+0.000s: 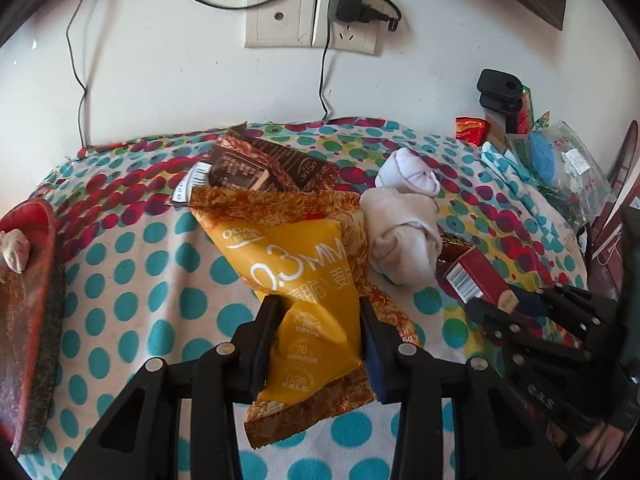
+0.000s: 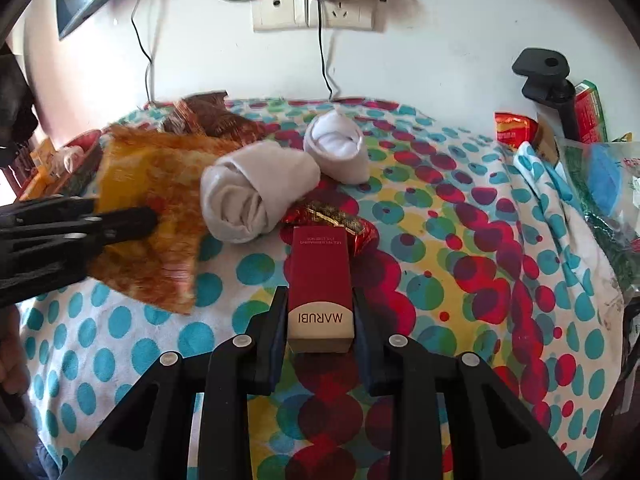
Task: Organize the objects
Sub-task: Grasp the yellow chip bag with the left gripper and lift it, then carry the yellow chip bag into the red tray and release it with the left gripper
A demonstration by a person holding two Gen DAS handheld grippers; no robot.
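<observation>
1. Spreading across both views: polka-dot cloth [image 1: 132, 264] over the surface, teal, red and green dots, against a white wall.
2. Lying on that cloth, left of centre: yellow snack bag [image 1: 304, 292], crumpled, partly over a brown snack bag [image 1: 272, 168] behind it.
3. Pinching the yellow bag's lower part: left gripper [image 1: 318, 332], fingers [image 1: 266, 336] pressed into its sides.
4. Resting just right of the yellow bag: two rolled white socks [image 2: 256, 196], touching each other.
5. Clamped on the near end of the red box [image 2: 320, 284]: right gripper [image 2: 320, 320], fingers [image 2: 276, 328] tight on both sides; box flat on the cloth, far end against a red foil wrapper [image 2: 340, 220].
</observation>
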